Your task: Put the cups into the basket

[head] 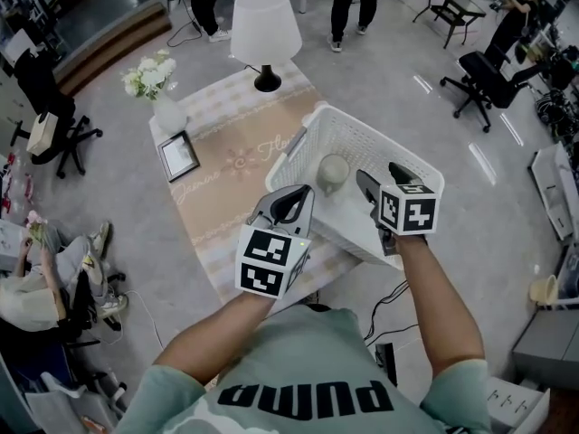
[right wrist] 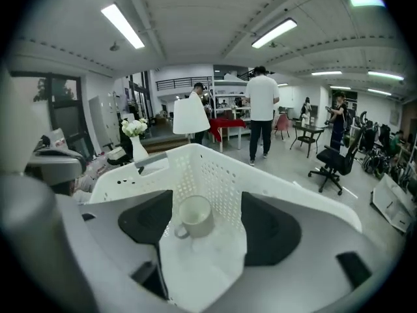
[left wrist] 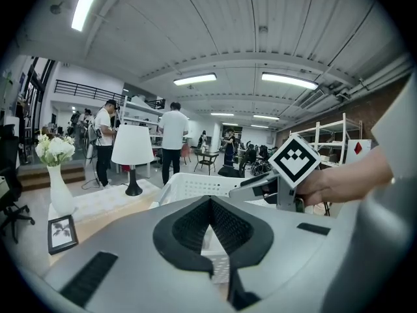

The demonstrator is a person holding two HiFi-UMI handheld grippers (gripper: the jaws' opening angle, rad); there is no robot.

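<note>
Right gripper is hanging wide open, gripping nothing, above the basket. The cup is lying on its side on the basket floor, just ahead of and below those jaws, mouth toward them, handle pointing left. Left gripper is sitting pinched closed and empty just beside it.

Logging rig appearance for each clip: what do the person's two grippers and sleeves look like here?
The left gripper and right gripper are grey plastic shells, with black textured pads on the fingers. Each carries a white cube printed with black square markers. The person wears a pale green short-sleeved T-shirt with black lettering.
</note>
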